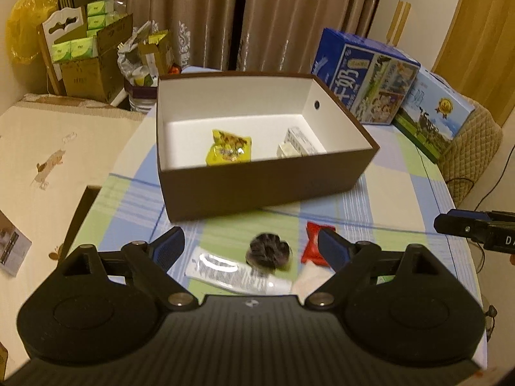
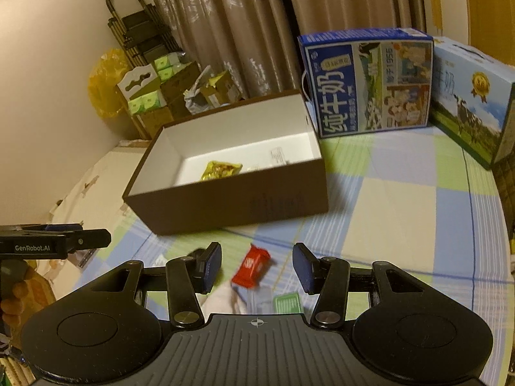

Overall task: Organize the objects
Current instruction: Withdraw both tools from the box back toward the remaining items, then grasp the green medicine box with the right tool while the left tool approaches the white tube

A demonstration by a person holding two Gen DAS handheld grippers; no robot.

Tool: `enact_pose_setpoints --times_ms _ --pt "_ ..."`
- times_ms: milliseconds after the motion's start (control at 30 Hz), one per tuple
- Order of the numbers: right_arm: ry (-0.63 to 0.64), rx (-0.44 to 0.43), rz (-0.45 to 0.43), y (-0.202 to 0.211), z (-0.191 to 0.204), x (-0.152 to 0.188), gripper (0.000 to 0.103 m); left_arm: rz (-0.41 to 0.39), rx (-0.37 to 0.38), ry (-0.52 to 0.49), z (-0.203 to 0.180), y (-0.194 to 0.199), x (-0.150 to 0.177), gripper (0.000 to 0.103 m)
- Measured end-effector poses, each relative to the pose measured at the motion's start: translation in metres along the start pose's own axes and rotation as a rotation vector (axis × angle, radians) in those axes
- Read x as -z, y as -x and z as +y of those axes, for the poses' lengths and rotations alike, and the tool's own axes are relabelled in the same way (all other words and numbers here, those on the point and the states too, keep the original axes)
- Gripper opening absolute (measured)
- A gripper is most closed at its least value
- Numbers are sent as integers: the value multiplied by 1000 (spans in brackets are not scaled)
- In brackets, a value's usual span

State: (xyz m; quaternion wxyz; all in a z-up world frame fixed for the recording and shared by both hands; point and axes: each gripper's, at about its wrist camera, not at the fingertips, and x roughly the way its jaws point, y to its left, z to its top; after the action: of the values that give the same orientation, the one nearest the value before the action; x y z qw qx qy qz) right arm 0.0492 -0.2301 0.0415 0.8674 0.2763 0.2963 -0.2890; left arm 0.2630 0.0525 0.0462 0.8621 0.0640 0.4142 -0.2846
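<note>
Two packets are lying in the box (image 1: 257,189); one tube (image 1: 238,275) is pointing lower right; both hand-held grippers (image 1: 252,249) (image 2: 257,267) are spread, empty.

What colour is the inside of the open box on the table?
White inside, brown outside; the box shows best in the left wrist view.

The box (image 1: 257,186) is brown outside, white inside. In it lies a yellow packet (image 1: 229,148). The cloth (image 2: 402,212) is checked blue, green and cream. A red packet (image 2: 252,267) lies there. Both cartons (image 2: 367,80) are blue; the curtains (image 1: 199,9) brown.
</note>
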Motion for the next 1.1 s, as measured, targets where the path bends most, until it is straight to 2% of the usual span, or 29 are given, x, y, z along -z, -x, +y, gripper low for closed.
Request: enact_pose_setpoints --times_ms 567,1100 --pt "-20 19 71 15 -11 46 46 85 -11 14 -18 3 52 87" --pt "-24 41 162 7 -19 81 46 134 -50 34 -14 1 75 87"
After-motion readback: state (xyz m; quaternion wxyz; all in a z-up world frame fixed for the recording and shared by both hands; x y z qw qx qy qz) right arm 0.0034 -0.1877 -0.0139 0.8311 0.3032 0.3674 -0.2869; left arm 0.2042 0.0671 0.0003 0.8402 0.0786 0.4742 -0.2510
